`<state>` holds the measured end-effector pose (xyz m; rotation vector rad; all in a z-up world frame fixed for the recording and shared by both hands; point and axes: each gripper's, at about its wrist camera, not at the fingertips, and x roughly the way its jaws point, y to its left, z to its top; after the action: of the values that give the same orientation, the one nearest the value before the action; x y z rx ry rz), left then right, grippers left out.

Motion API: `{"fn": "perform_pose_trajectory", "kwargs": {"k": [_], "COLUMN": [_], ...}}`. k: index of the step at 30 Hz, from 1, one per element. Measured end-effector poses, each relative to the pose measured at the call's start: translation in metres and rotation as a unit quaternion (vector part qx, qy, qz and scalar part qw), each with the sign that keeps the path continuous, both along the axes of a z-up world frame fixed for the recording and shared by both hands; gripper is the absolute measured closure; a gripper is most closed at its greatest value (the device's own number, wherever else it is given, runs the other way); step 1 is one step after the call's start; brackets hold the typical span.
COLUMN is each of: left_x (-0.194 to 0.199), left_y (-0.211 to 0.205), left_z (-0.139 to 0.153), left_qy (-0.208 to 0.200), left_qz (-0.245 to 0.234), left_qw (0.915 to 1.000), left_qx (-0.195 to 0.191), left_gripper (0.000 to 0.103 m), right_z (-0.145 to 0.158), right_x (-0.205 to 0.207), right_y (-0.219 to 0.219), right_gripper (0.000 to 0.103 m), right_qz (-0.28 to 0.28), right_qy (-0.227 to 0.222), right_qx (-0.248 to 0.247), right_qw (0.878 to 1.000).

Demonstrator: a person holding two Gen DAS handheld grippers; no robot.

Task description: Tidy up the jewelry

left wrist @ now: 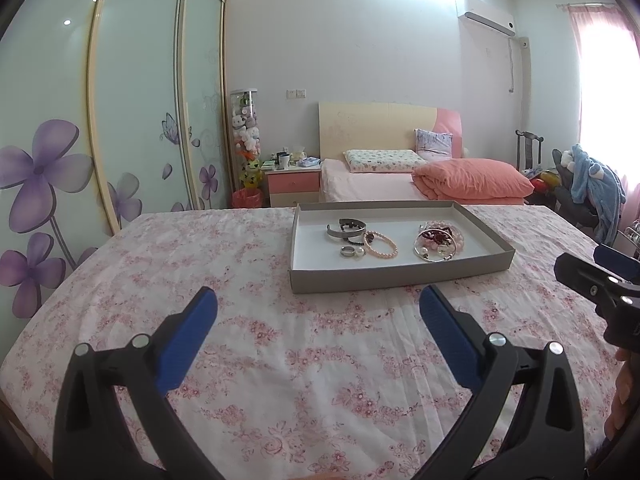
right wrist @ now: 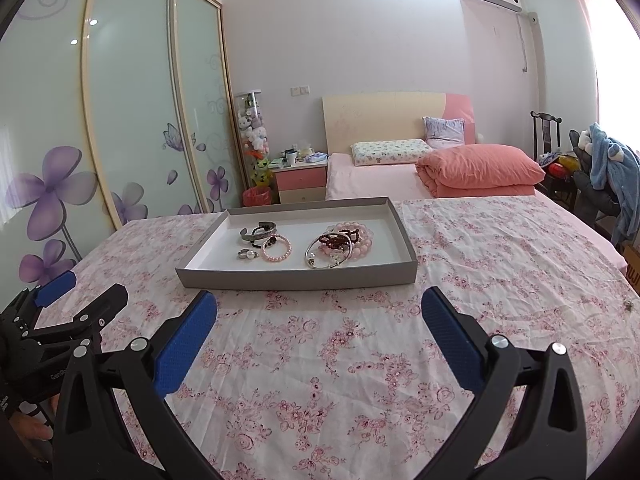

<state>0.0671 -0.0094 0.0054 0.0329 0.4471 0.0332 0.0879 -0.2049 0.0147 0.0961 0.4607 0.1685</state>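
Left gripper [left wrist: 318, 306], right gripper [right wrist: 319, 308] both spread, empty; jewelry tray [right wrist: 296, 278] just ahead.

Floral pink-and-white bedspread [right wrist: 360, 360], wrinkled, bearing only a shallow grey tray [right wrist: 296, 278] of jewelry near the far edge.
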Motion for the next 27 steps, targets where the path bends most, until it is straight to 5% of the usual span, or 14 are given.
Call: {"fn": "perform_pose_trajectory", "kwargs": {"k": [27], "left_x": [0.0042], "left_y": [0.0033], "left_z": [-0.0041], "left_qy": [0.011], "left_qz": [0.0], "left_qw": [0.9999], "left_qx": [-0.008], "left_gripper": [0.004], "right_z": [-0.0061], "right_x": [-0.0015], "right_y": [0.0005], "right_gripper": [0.002], "right_qz": [-0.002], "right_qy": [0.005], "right_qx": [0.005], "right_qw": [1.0]}}
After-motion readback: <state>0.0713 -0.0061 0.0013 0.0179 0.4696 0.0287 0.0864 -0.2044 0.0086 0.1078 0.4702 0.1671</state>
